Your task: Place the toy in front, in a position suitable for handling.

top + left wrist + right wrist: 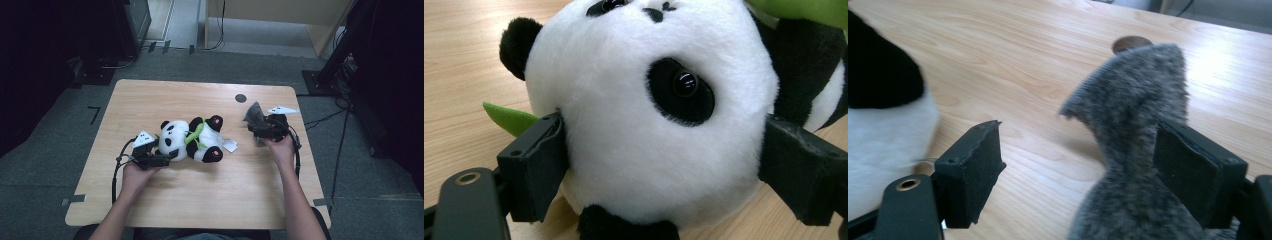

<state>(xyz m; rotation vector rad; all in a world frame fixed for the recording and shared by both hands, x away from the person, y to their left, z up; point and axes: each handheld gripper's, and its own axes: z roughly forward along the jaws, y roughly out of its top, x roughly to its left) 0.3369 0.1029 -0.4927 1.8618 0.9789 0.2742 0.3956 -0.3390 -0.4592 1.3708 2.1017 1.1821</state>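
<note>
Item: black-and-white plush panda (pixel 192 140), head clamped in my left gripper (pixel 659 165). Item: grey furry cloth (pixel 1133 150), leaning on one pad of my spread right gripper (pixel 1078 175).

High view overhead, facing table (pixel 200 190); gripper views close (both catch panda (pixel 649 125)).

Between the black jaws of the left gripper (pixel 659 165), the panda (pixel 649 115) has a white head with black ears and eye patches, and a green leaf (pixel 506 118) beside it. Against one black pad of the right gripper (pixel 1083 175) hangs mottled grey fur (pixel 1133 125), perhaps cloth. Beneath lies the pale wood-grain table (pixel 1013 60).
</note>
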